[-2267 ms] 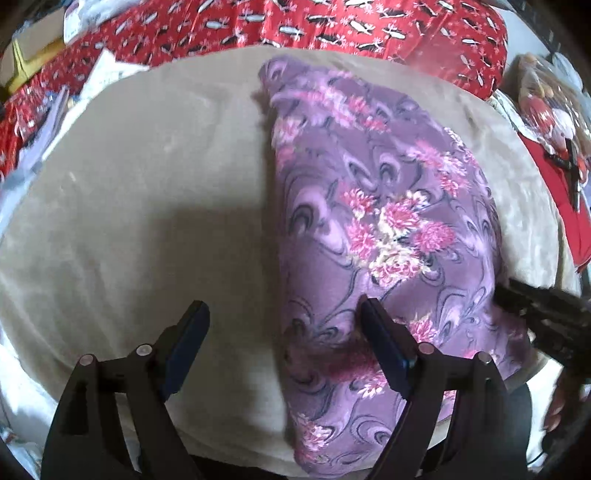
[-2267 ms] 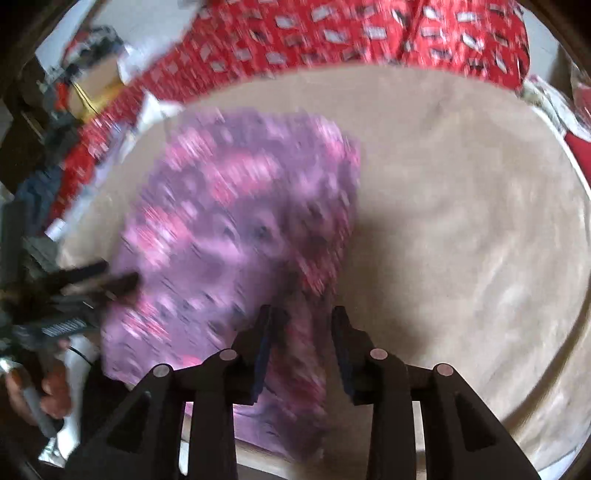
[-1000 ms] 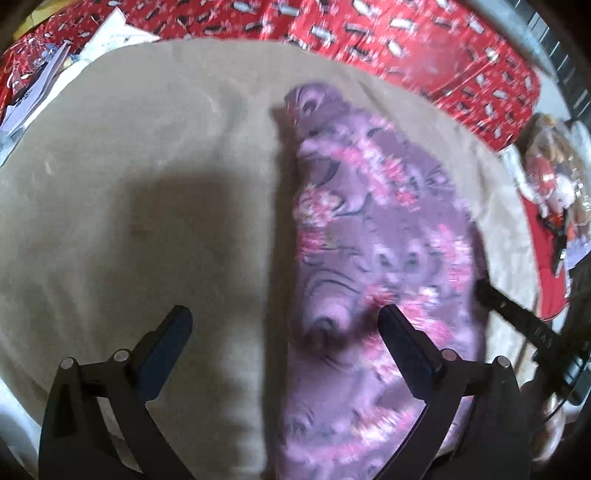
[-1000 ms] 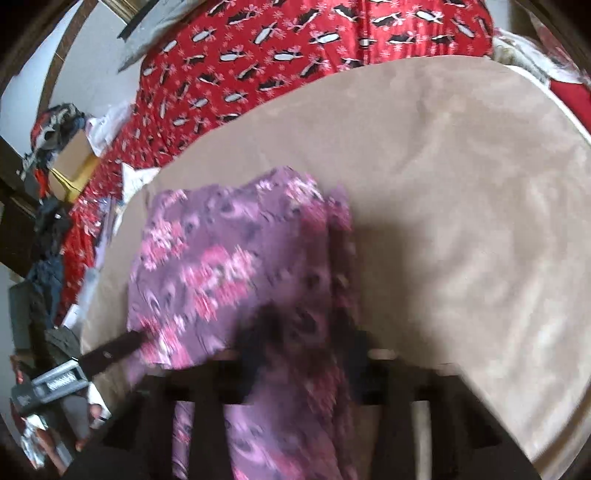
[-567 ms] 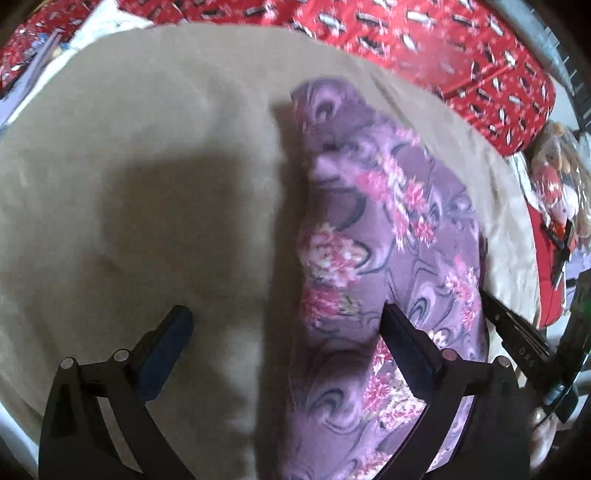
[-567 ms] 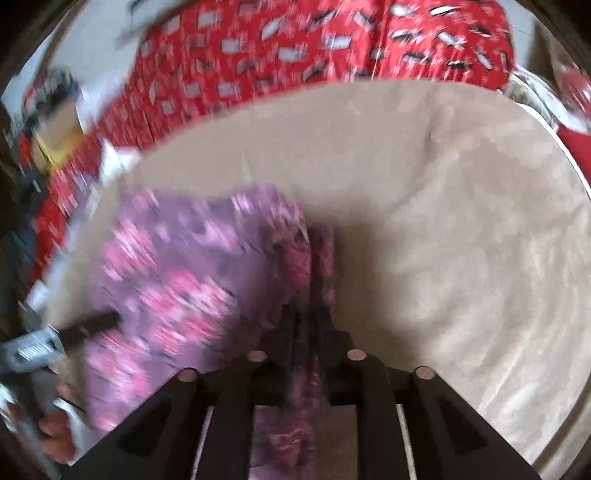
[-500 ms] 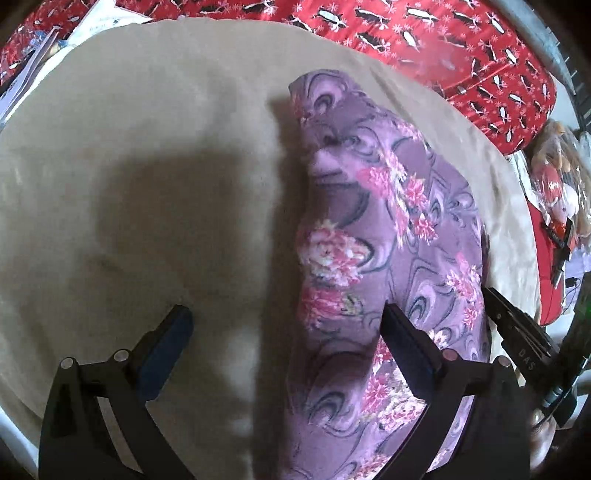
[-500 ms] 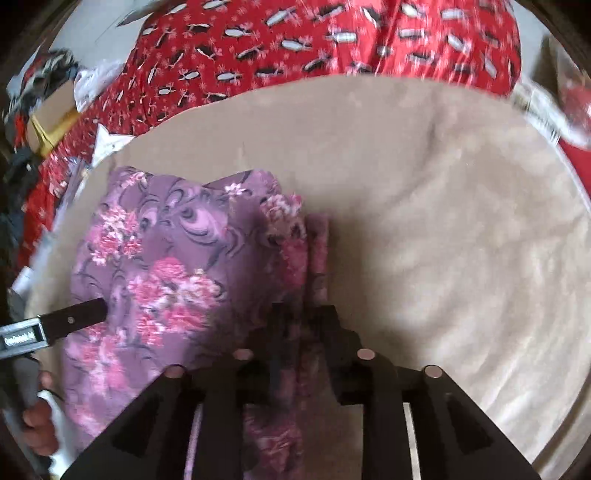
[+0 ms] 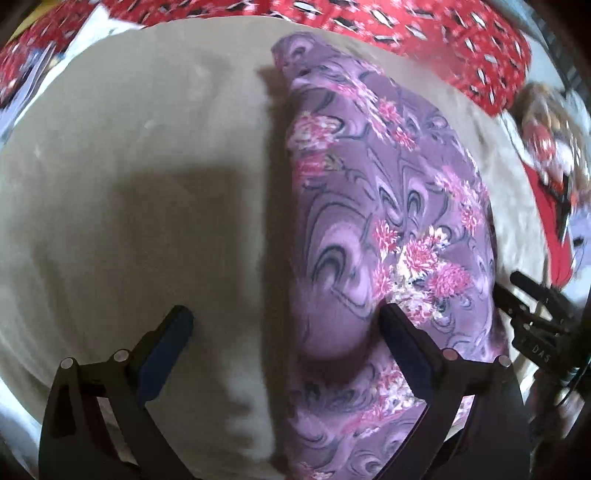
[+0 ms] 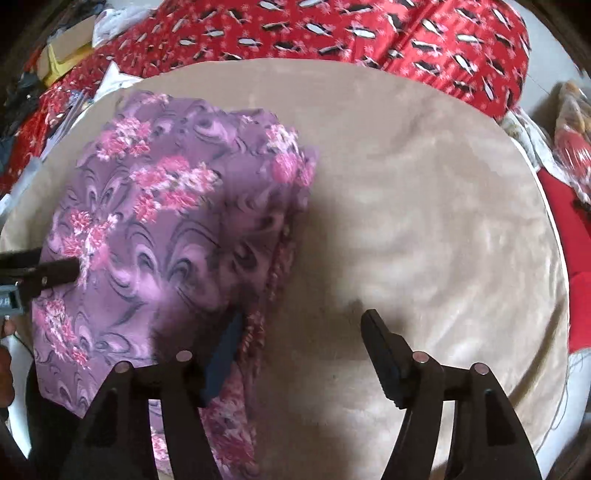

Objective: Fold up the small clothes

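Note:
A purple garment with pink flowers (image 9: pixel 388 221) lies folded in a long strip on a round beige table (image 9: pixel 129 166). My left gripper (image 9: pixel 284 325) is open and empty over the garment's left edge, its right finger above the cloth. The right gripper shows at the right edge of this view (image 9: pixel 532 314). In the right wrist view the garment (image 10: pixel 166 221) lies at the left. My right gripper (image 10: pixel 303 325) is open and empty, its left finger at the garment's right folded edge. The left gripper's tip (image 10: pixel 44 273) rests over the cloth's left side.
A red patterned fabric (image 10: pixel 332 33) runs behind the table. Boxes and papers (image 10: pixel 66 59) lie at the back left. Red items and a toy (image 9: pixel 546 140) sit to the right of the table. The near end of the garment hangs over the table's front edge.
My right gripper was shut on the garment's edge and has opened, letting the cloth go. The garment now lies flatter. My left gripper stayed open and moved a little closer.

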Tool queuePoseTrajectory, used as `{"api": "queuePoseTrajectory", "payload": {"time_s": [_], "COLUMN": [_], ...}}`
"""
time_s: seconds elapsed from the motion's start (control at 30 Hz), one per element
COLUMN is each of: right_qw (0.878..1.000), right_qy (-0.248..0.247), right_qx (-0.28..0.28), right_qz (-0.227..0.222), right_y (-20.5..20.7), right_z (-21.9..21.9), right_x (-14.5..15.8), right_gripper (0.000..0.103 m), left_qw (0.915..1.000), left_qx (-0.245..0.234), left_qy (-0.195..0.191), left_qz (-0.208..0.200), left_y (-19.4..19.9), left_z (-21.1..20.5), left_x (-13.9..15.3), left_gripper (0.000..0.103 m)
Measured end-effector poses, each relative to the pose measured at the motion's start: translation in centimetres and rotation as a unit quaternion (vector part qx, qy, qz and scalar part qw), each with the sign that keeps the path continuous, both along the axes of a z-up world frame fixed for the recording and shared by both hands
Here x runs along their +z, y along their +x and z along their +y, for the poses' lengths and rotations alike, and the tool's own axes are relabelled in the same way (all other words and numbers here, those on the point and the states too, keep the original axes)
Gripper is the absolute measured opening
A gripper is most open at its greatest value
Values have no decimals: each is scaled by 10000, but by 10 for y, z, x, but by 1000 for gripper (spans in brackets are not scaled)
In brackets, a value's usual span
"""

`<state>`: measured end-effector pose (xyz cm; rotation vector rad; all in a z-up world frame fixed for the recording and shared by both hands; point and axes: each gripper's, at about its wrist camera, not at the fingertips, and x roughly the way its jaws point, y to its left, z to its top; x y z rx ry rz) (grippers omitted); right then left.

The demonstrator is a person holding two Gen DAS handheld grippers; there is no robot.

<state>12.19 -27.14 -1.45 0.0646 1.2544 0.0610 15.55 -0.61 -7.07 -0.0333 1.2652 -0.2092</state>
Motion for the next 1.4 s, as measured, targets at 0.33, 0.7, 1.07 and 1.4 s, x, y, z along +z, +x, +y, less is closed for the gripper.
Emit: {"api": "queuePoseTrajectory", "payload": {"time_s": [0.33,0.7,1.07,1.4], "right_qw": [9969,9922,9857,9861], "right_qy": [-787,-957,-1131,-830], "right_qx": [4,92,158,342], "right_qz": [-71,-797,-1239,-1400], "right_y": [-14,-46,-61,-83], "right_z": [12,19,19,15], "right_x": [25,70,90,100], "right_gripper": [89,89,89,98], "left_qw": [9989,9956,9901,9835], "left_qx": [-177,-297,-327,-324], "left_qy": [373,658,921,954], "left_qz": [-222,-595,-1007,-1502], "left_y": [-17,-37,-69,-100], "left_z": [-10,-19,-21,-27], "left_x": [14,29,44,61], "left_gripper": [102,102,102,102]}}
